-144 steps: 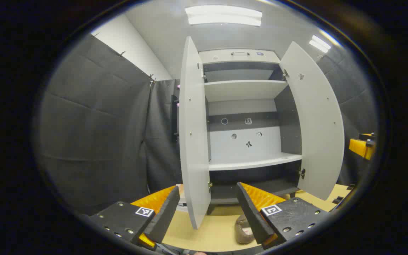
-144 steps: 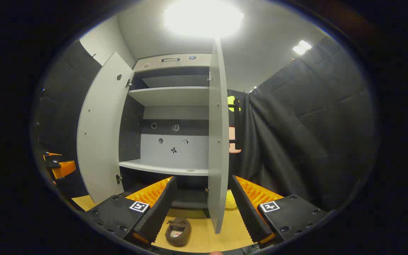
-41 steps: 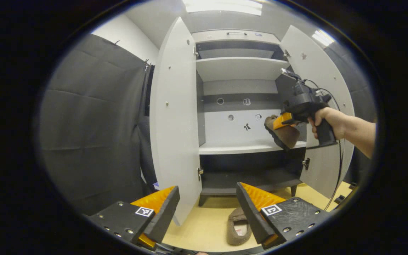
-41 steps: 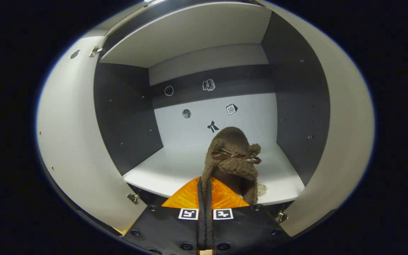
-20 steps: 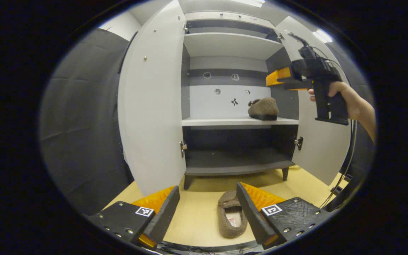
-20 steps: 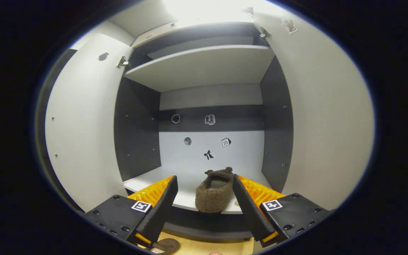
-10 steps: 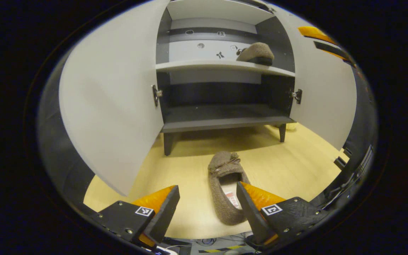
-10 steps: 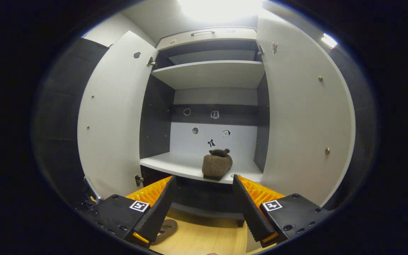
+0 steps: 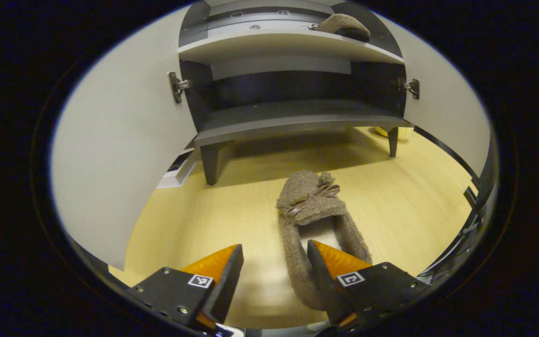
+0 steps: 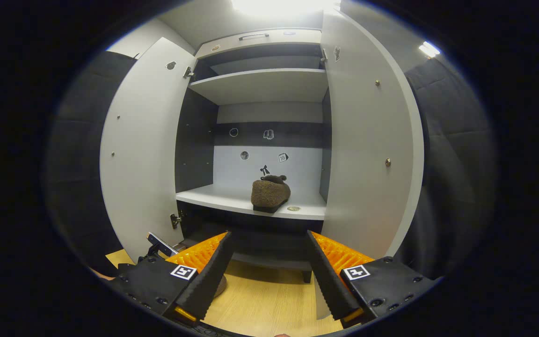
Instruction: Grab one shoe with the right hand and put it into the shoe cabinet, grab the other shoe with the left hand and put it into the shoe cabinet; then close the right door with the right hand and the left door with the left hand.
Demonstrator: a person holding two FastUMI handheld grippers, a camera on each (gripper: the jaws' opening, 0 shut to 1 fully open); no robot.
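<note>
The shoe cabinet stands on short legs on the wooden floor, and everything else is placed from it. Its left door and right door are both swung wide open. Inside it, on the pale middle shelf, one brown shoe is already set down toward the right door's side. The dark bottom shelf is bare.

On the floor in front of the cabinet, well clear of its legs, the second shoe lies with its bowed toe pointing at the cabinet and its heel toward the left gripper. That gripper's fingers are spread wide; the right-hand finger is seen over the shoe's opening, the other beside the outer wall, though contact cannot be judged. The right gripper is held back from the cabinet front, fingers parted and holding nothing.

The step in hand is judged to be the left-hand grab of the second shoe. A short descent is called for next, so that the near side wall is taken between the fingers, followed by a firm close on the soft pile.

Open floor lies on all sides of the shoe. For the lift, the shelf's front edge must be cleared, and free room is left on the shelf toward the left door.
</note>
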